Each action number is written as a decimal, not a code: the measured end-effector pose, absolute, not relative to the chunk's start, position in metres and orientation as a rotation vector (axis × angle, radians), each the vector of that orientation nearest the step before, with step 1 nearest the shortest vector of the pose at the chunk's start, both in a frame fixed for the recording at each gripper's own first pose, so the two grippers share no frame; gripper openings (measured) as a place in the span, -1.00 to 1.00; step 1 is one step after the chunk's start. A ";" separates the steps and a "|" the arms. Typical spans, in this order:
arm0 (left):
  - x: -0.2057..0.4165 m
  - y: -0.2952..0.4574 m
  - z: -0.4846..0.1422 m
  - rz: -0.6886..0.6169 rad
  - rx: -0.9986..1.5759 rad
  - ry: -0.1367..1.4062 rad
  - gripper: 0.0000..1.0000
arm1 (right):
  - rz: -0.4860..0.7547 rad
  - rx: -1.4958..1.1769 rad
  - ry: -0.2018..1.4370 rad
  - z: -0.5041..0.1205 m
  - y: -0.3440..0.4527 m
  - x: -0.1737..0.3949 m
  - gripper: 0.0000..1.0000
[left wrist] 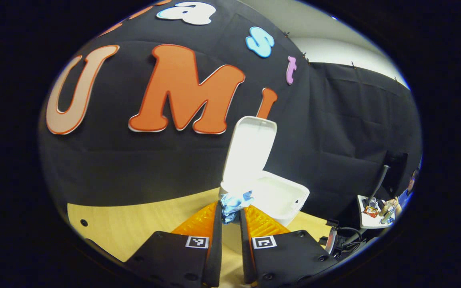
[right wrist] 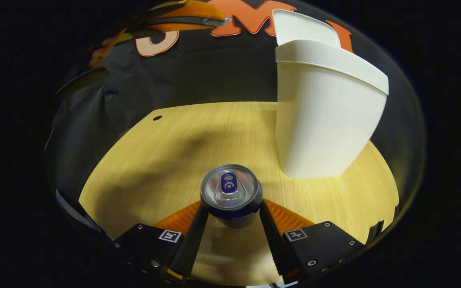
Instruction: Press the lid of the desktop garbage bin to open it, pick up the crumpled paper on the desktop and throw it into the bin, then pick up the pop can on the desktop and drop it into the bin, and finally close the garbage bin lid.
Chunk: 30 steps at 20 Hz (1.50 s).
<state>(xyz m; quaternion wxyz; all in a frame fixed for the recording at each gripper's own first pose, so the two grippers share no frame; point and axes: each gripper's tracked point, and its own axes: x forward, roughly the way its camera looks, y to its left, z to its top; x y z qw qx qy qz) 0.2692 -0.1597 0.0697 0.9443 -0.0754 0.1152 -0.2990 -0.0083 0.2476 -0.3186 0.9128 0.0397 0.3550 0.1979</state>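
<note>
1. The left hand-held gripper [left wrist: 230,214] is pinching the crumpled paper [left wrist: 233,203] between its fingers, holding it just in front of the bin [left wrist: 282,200], near the rim.
2. The bin's lid [left wrist: 250,148] is standing raised, so the opening is accessible.
3. Judgement: the paper should be carried fully over the opening before the fingers part (a release at the rim risks a spill onto the desk [left wrist: 134,224]).
4. The right hand-held gripper [right wrist: 230,208] is flanking the pop can [right wrist: 231,192], which is standing upright on the desk; whether both fingers are pressing on it cannot be told.
5. The bin's visible interior is showing white; the bottom is hidden.
</note>
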 end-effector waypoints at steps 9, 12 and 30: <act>0.302 -0.255 0.057 -0.758 -0.188 0.246 -0.49 | 0.311 0.119 0.740 -0.307 0.242 -0.010 0.56; 0.304 -0.268 0.041 -0.743 -0.153 0.271 -0.47 | 0.293 0.126 0.746 -0.308 0.232 -0.011 0.56; 0.293 -0.274 0.050 -0.697 -0.068 0.256 0.87 | 0.299 0.131 0.691 -0.286 0.192 0.000 0.56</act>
